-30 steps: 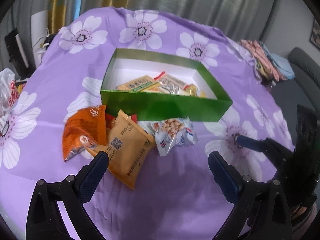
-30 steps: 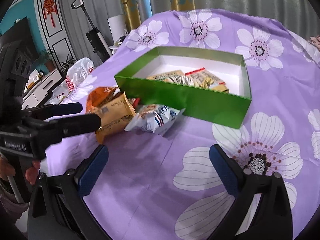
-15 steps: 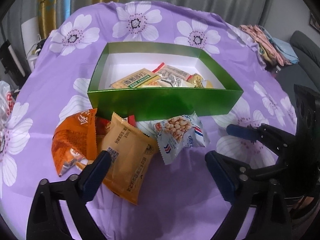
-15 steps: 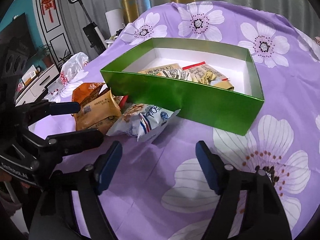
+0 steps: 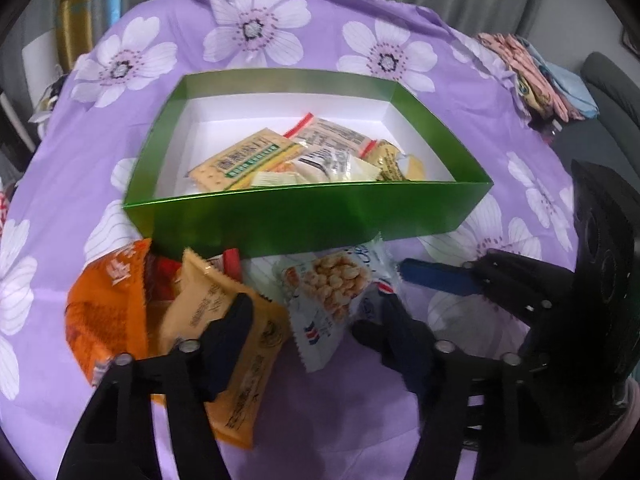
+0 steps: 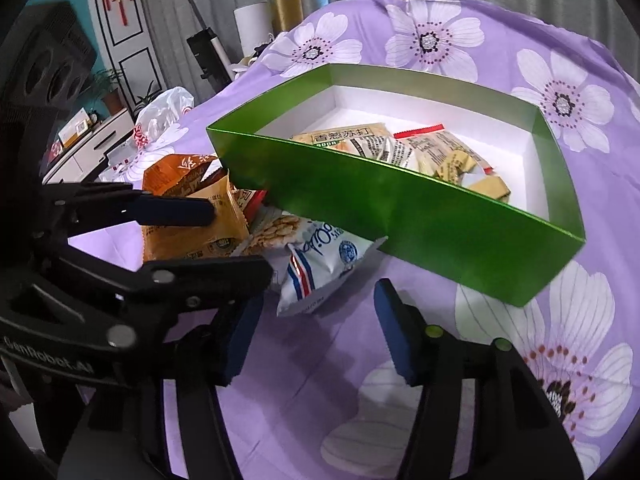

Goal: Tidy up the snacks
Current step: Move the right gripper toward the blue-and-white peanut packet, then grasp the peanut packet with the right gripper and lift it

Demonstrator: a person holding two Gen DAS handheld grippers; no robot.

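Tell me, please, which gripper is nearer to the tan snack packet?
Left. The left gripper is open right over the tan snack packet; the right gripper is open farther off, before the white peanut packet.

"香葱苏打" on the cracker packet [image 6: 347, 136] in the box; "GenRobot.AI" on the left tool [image 6: 236, 240]

Two handheld grippers, both matte black plastic with angular, strut-like arms. The left gripper [image 5: 316, 336] has dark blue rubber pads on its fingertips [image 5: 230, 340] and round silver screws along each finger. The right gripper [image 6: 316, 332] matches it: flat blue pads [image 6: 394, 332], silver screws, and two small yellow-green dots on the finger at 4 o'clock. Faint grey lettering reading "GenRobot.AI" runs along a black body at 9 o'clock in the right wrist view.
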